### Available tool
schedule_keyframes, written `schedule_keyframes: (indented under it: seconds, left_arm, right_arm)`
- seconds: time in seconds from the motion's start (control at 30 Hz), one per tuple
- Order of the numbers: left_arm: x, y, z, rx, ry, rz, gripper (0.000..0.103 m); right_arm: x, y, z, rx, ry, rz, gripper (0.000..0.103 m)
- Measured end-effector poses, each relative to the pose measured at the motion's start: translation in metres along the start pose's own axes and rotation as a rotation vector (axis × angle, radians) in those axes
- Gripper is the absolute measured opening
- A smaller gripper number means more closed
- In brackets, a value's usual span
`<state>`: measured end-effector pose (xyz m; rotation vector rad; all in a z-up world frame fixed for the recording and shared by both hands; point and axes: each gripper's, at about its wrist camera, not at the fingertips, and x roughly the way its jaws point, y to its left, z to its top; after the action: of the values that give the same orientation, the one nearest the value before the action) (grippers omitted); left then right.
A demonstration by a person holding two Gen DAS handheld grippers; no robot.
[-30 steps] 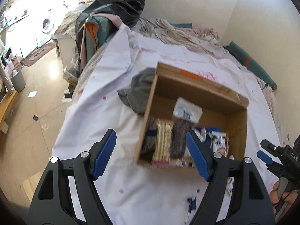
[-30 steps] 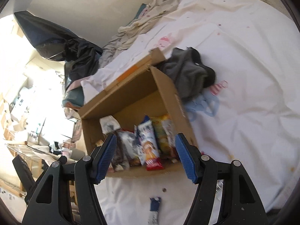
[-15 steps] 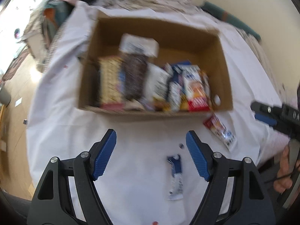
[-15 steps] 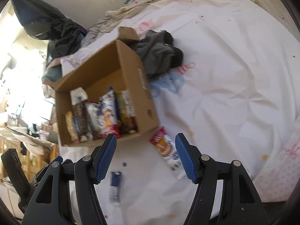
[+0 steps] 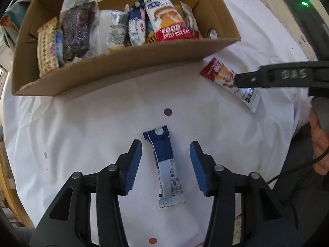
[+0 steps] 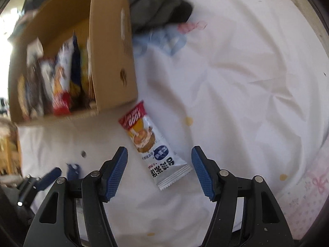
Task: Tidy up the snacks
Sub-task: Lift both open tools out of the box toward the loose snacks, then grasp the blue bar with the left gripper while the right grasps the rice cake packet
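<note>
A cardboard box (image 5: 127,65) holds several snack packets standing on end; it also shows in the right wrist view (image 6: 111,47). A blue and white snack bar (image 5: 166,168) lies flat on the white sheet between the fingers of my open left gripper (image 5: 165,166), which hovers over it. A red and white snack packet (image 6: 152,148) lies by the box's near right corner, between the fingers of my open right gripper (image 6: 159,173). The same packet shows in the left wrist view (image 5: 226,78), partly under the right gripper's finger (image 5: 267,78).
A grey garment (image 6: 158,6) lies past the box's right side. The white sheet (image 6: 246,82) spreads wide to the right. A person's hand (image 5: 318,135) and a cable show at the right edge. Small dark spots (image 5: 168,112) dot the sheet.
Both grippers have come down and closer to the sheet. The blue bar now sits between the left fingers and the red packet between the right fingers. Both stay open.
</note>
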<state>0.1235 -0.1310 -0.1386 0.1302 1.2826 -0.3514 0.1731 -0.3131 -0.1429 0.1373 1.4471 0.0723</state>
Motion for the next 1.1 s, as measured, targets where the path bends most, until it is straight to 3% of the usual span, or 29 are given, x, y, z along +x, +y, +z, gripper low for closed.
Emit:
schedule_keyframes:
  seconds: [0.2,0.23,0.27,0.3,0.7,1.1]
  left_arm:
    - [0.006,0.004,0.002,-0.017,0.042,0.0,0.011]
    - [0.007,0.004,0.002,-0.013,0.049,0.001,0.01]
    - [0.008,0.004,0.002,-0.01,0.05,0.004,0.009]
    - [0.008,0.004,0.003,-0.01,0.055,0.005,0.008]
    - [0.005,0.016,0.01,-0.037,0.044,0.036,0.006]
    - [-0.029,0.055,-0.003,-0.113,-0.01,0.069,0.006]
  right_arm:
    - [0.02,0.031,-0.003,-0.158,0.045,-0.096,0.056]
    - [0.021,0.034,-0.004,-0.174,0.045,-0.107,0.053]
    - [0.022,0.036,-0.005,-0.183,0.047,-0.103,0.048]
    - [0.023,0.037,-0.007,-0.192,0.052,-0.094,0.033]
    - [0.006,0.048,-0.03,-0.21,0.057,0.08,0.033]
    - [-0.016,0.069,-0.046,-0.223,0.046,0.25,0.033]
